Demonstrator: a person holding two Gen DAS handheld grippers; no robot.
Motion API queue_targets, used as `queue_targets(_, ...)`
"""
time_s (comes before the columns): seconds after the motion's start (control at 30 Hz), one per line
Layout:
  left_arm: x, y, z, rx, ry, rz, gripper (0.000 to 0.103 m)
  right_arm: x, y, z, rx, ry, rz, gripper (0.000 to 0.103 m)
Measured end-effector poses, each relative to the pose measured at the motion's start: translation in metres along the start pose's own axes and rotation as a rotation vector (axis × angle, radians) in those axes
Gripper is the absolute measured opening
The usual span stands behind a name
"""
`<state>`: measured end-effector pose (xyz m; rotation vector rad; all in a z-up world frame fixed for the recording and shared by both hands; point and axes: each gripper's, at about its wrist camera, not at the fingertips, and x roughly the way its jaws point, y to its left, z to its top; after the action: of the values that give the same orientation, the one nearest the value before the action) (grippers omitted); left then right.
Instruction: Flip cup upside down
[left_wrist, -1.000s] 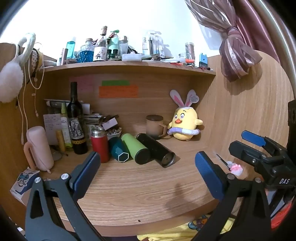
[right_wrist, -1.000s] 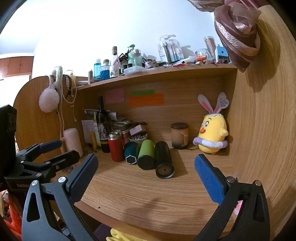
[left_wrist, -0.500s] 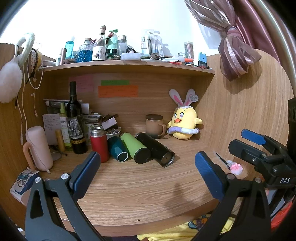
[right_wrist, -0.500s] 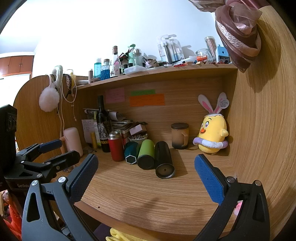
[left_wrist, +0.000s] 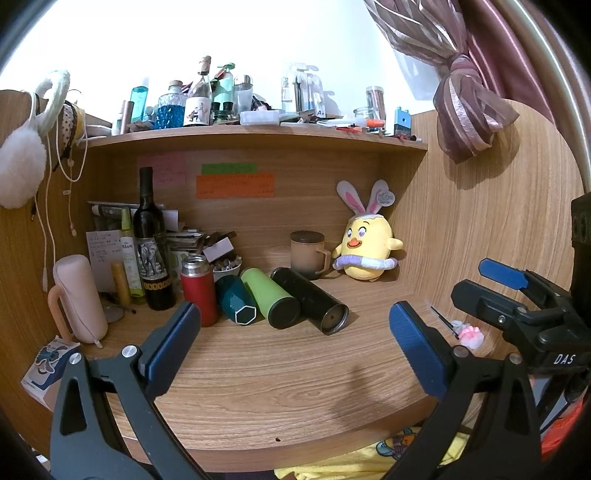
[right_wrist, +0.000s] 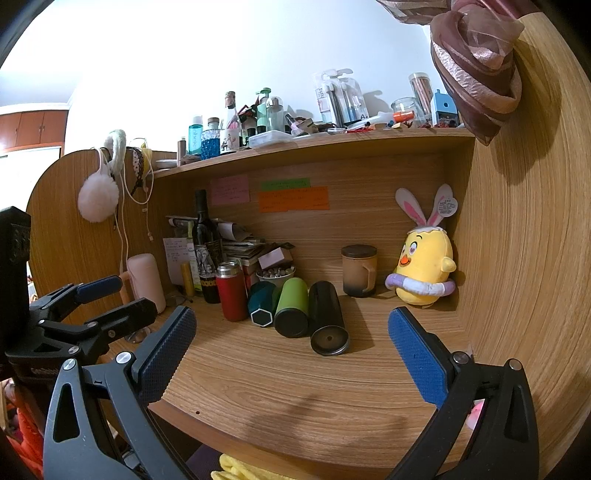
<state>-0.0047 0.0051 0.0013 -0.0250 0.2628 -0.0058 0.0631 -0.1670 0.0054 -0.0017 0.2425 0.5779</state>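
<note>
Several cups sit at the back of the wooden desk (left_wrist: 280, 373). A red flask (left_wrist: 197, 288) (right_wrist: 231, 291) stands upright. A teal cup (left_wrist: 236, 301) (right_wrist: 261, 304), a green cup (left_wrist: 269, 297) (right_wrist: 291, 306) and a black cup (left_wrist: 310, 299) (right_wrist: 327, 317) lie on their sides, ends toward me. A brown lidded mug (left_wrist: 306, 253) (right_wrist: 358, 269) stands behind them. My left gripper (left_wrist: 293, 347) is open and empty, short of the cups. My right gripper (right_wrist: 291, 347) is open and empty too. Each shows in the other's view, the right one at right (left_wrist: 517, 295) and the left one at left (right_wrist: 96, 306).
A yellow chick plush (left_wrist: 364, 251) sits in the back right corner. A wine bottle (left_wrist: 151, 243), a pink case (left_wrist: 79, 299) and papers crowd the back left. A shelf (left_wrist: 258, 134) loaded with bottles hangs above. A small pink item (left_wrist: 469, 330) lies at right.
Both views have shifted only slightly. Both grippers stay open and nothing on the desk has moved.
</note>
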Motion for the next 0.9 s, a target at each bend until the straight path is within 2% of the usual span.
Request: queue_targets(0.9, -0.0002, -0.0005, -0.0014, 0.0, -0.002, 0.001, 0.103, -0.0002, -0.0011, -0.0013, -0.002, 0.0, 0.0, 0.103)
